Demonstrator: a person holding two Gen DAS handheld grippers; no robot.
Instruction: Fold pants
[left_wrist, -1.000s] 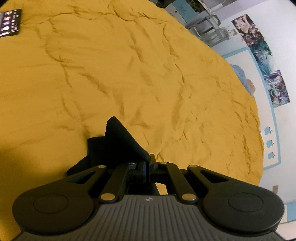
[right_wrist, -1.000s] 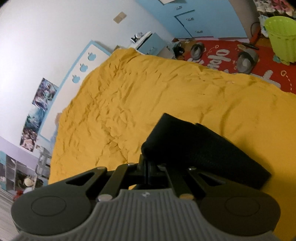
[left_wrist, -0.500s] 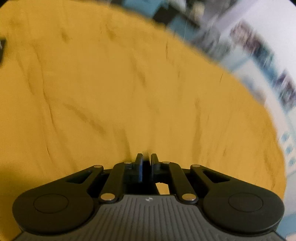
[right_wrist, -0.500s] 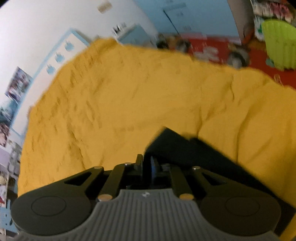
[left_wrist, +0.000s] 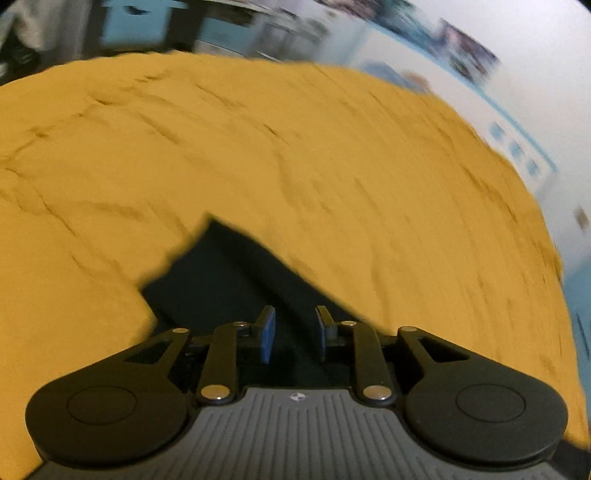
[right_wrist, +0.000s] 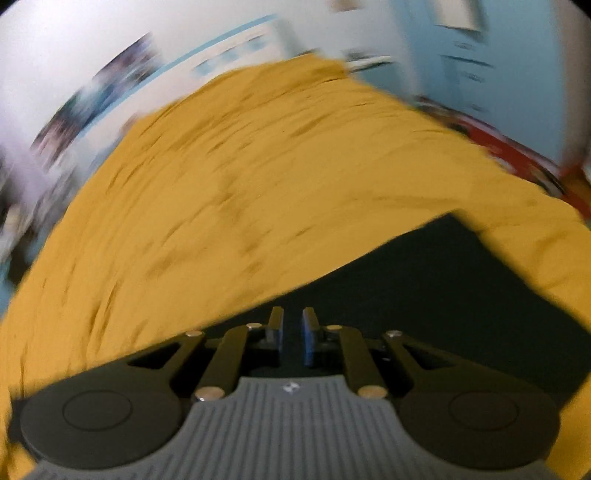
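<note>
Pants (left_wrist: 236, 280), black, lie flat on the yellow bedsheet (left_wrist: 332, 155), directly under and ahead of both grippers. Both views are blurred by motion, so we read no seams or folds with confidence.

Nearest in the left wrist view, we find the left gripper (left_wrist: 293, 334) with its jaws spread; they have just been opening. Its blue pads (left_wrist: 267, 338) stand apart with nothing pinched between them, and only the dark cloth shows below the gap. Beyond the fingertips the black fabric runs up to a corner at centre left, with yellow sheet on both sides.

In the right wrist view, the right gripper (right_wrist: 292, 334) shows a narrower gap between its jaws, which have also just been opening. We see no cloth gripped between them. The pants (right_wrist: 443, 288) spread from beneath it toward the right, their far edge slanting up to a corner.

Farther off, the creased bedsheet (right_wrist: 258, 184) fills the middle ground. Behind it we note a pale wall with posters (right_wrist: 92, 96), light blue cabinet doors (right_wrist: 461, 55) and a strip of red floor mat (right_wrist: 517, 155).
</note>
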